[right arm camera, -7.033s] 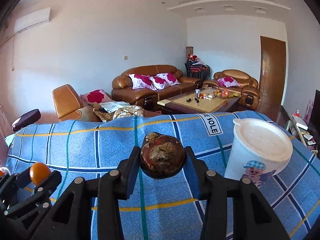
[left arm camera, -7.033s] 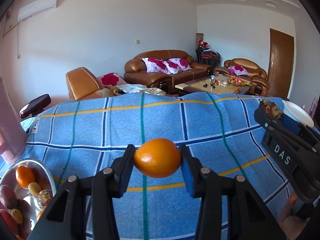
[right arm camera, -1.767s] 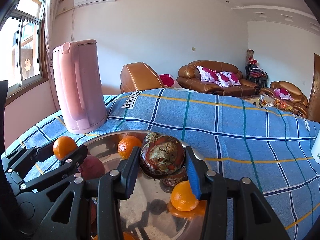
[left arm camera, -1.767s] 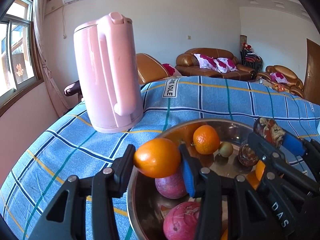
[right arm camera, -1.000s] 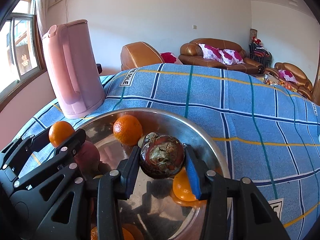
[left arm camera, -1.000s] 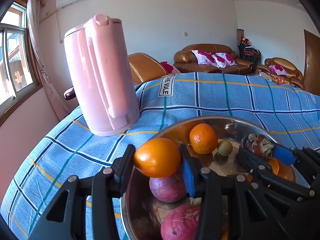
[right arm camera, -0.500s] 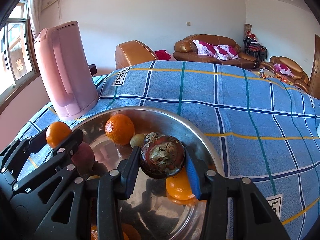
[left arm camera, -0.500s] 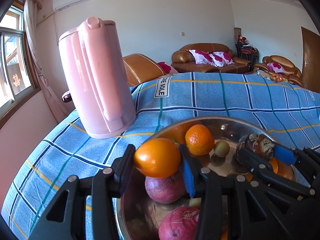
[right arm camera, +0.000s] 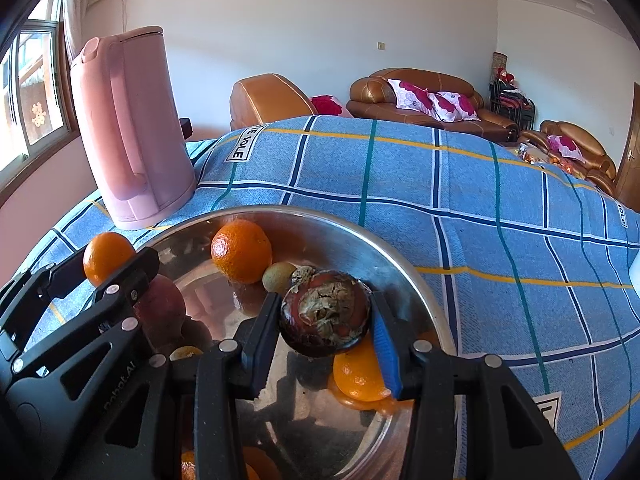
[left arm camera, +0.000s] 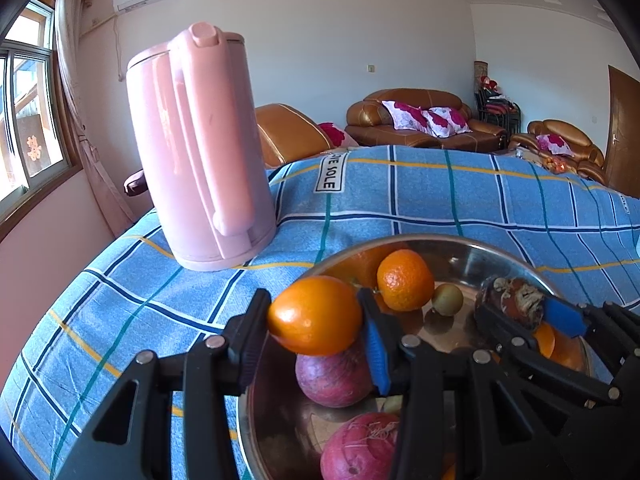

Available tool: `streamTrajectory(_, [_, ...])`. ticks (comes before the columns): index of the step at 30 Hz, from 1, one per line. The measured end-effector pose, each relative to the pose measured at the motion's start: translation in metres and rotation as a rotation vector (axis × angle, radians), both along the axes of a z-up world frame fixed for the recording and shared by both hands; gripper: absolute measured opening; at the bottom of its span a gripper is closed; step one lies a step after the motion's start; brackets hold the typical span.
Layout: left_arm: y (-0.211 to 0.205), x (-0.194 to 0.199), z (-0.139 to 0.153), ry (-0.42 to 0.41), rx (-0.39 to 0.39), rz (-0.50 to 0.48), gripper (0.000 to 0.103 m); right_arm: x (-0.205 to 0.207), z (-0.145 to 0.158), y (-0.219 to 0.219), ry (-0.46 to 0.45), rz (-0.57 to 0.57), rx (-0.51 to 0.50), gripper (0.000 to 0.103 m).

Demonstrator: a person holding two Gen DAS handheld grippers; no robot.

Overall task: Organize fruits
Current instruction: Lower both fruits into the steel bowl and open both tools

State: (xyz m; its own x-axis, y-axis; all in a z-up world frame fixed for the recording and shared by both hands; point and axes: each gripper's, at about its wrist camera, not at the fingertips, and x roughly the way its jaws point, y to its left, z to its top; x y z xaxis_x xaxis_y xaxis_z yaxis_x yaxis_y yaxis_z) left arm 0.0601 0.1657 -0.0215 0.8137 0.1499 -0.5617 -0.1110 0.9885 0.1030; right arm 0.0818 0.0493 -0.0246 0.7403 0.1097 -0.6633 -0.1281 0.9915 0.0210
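My left gripper is shut on an orange and holds it over the left rim of a steel bowl. My right gripper is shut on a dark brown-red mangosteen and holds it above the middle of the bowl. In the bowl lie an orange, a small green fruit, red-purple fruits and another orange. The right gripper also shows in the left wrist view, and the left gripper in the right wrist view.
A tall pink kettle stands on the blue checked cloth just left of and behind the bowl. Brown leather sofas and a door lie beyond the table.
Both grippers, each still holding its fruit, have come from the open cloth to the bowl and sunk lower over it. In the last second they shifted only slightly.
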Motion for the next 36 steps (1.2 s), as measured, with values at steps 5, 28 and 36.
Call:
streamTrajectory(5, [0.002, 0.0, 0.0, -0.001, -0.006, 0.001, 0.046, 0.001, -0.001, 0.002, 0.001, 0.002, -0.005, 0.047])
streamTrajectory(28, [-0.002, 0.001, 0.0, -0.002, 0.009, -0.008, 0.046, -0.026, 0.016, -0.012, -0.166, -0.027, 0.054, 0.056])
streamTrajectory(36, [-0.015, 0.0, -0.001, 0.0, 0.053, -0.061, 0.055, -0.046, 0.027, -0.032, -0.298, -0.161, 0.079, 0.07])
